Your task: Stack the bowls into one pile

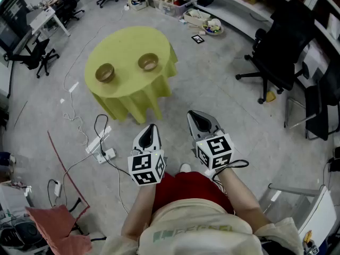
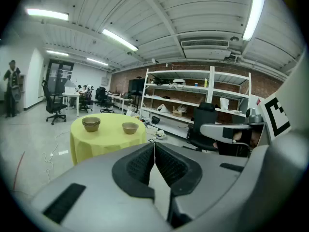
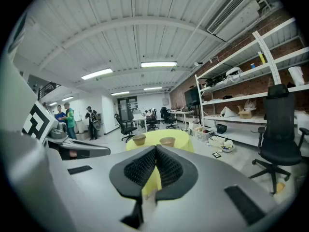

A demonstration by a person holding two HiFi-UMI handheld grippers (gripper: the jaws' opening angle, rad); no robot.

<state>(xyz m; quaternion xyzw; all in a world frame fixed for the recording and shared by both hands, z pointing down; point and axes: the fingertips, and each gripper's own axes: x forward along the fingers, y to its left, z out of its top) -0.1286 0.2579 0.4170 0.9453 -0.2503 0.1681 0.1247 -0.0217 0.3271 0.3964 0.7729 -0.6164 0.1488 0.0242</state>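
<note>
Two brown bowls stand apart on a round table with a yellow cloth (image 1: 127, 47): the left bowl (image 1: 104, 73) and the right bowl (image 1: 148, 62). The left gripper view also shows the left bowl (image 2: 91, 124) and the right bowl (image 2: 130, 127), and the right gripper view shows the same pair, the left bowl (image 3: 139, 139) and the right bowl (image 3: 167, 141). My left gripper (image 1: 149, 130) and right gripper (image 1: 198, 119) are held close to my body, well short of the table. Both are shut with nothing between the jaws.
Cables and a power strip (image 1: 101, 149) lie on the floor left of me. A black office chair (image 1: 279, 47) stands at the right, shelving (image 2: 193, 100) behind the table, more chairs and desks (image 1: 48, 25) at far left. People (image 3: 65, 117) stand in the distance.
</note>
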